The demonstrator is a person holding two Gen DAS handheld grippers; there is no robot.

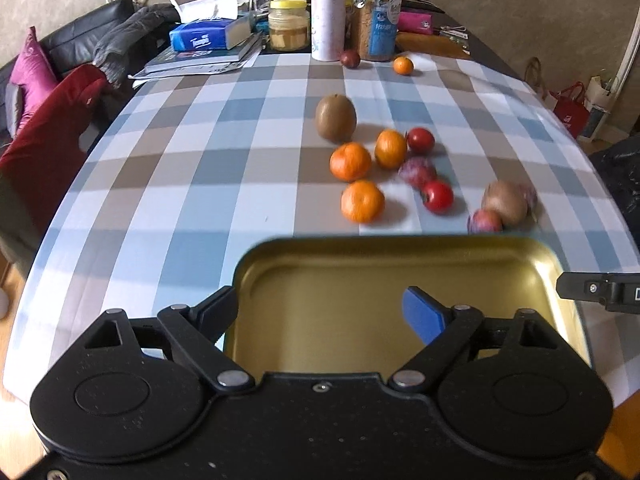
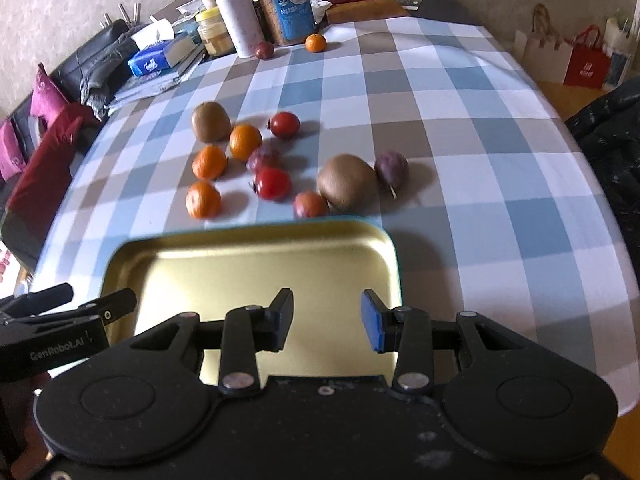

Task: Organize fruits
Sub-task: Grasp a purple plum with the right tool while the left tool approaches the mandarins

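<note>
Beyond both parted tongs (image 2: 326, 320), gold tray (image 2: 256, 264), then scattered fruits (image 2: 272, 182).

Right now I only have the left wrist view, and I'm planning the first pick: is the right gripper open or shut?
Observer: Open. The right gripper has its fingers apart and holds nothing. It hangs over the near right part of the tray.
Operator: Something sits behind the big kiwi on the right, but it's mostly hidden for me. What is it?
Observer: A purple plum with a short stem pointing toward the camera. It lies close beside the kiwi, on its far right side. I cannot tell whether they touch.
</note>
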